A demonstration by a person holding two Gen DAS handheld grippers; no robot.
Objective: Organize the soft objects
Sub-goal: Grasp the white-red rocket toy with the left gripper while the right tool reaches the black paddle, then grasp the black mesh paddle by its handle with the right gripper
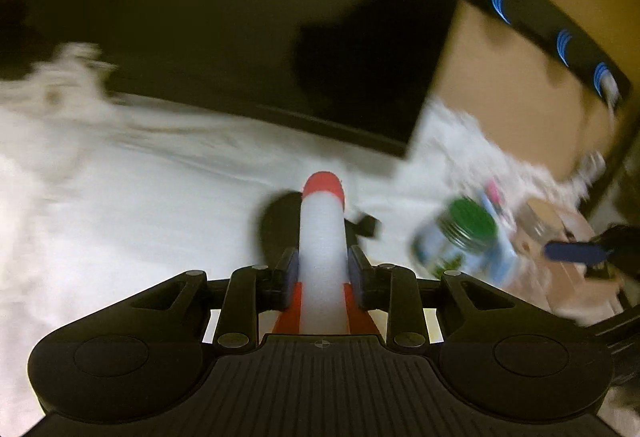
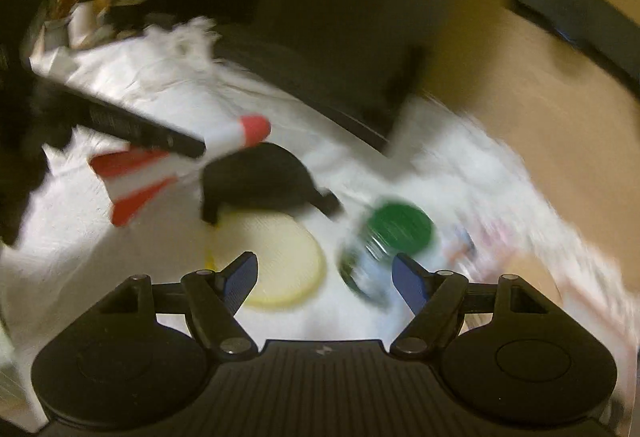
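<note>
the left tool (image 1: 322, 269) was clenched on a foam rocket (image 1: 322, 237), its blue pads (image 1: 291, 269) pressing the white body from both sides. the rocket pointed away from the camera, its red nose at the far end and its red fins down near the tool's base. it was held above a white cloth (image 1: 140, 205) that covered the surface below.

in the right wrist view the same rocket (image 2: 132, 181) showed at the left, lying across the picture with its red nose to the right and its red fins to the left, and one black finger of the left tool crossed over it. the right tool (image 2: 324, 277) was released, its blue pads (image 2: 240, 277) standing wide apart with nothing gripped between them. under its left pad lay a pale yellow round disc (image 2: 280, 265) flat on the white cloth (image 2: 120, 257). a jar with a green lid (image 2: 394, 229) lay just beside the right pad; whether it touched the pad could not be told through the blur. a dark shadow fell on the cloth just beyond the disc.

in the left wrist view the jar (image 1: 464, 237) lay to the right of the rocket, and the right tool's blue pad (image 1: 576, 253) showed further right. a brown cardboard box (image 1: 512, 85) stood behind, at the far right edge of the cloth. both pictures were heavily blurred.
</note>
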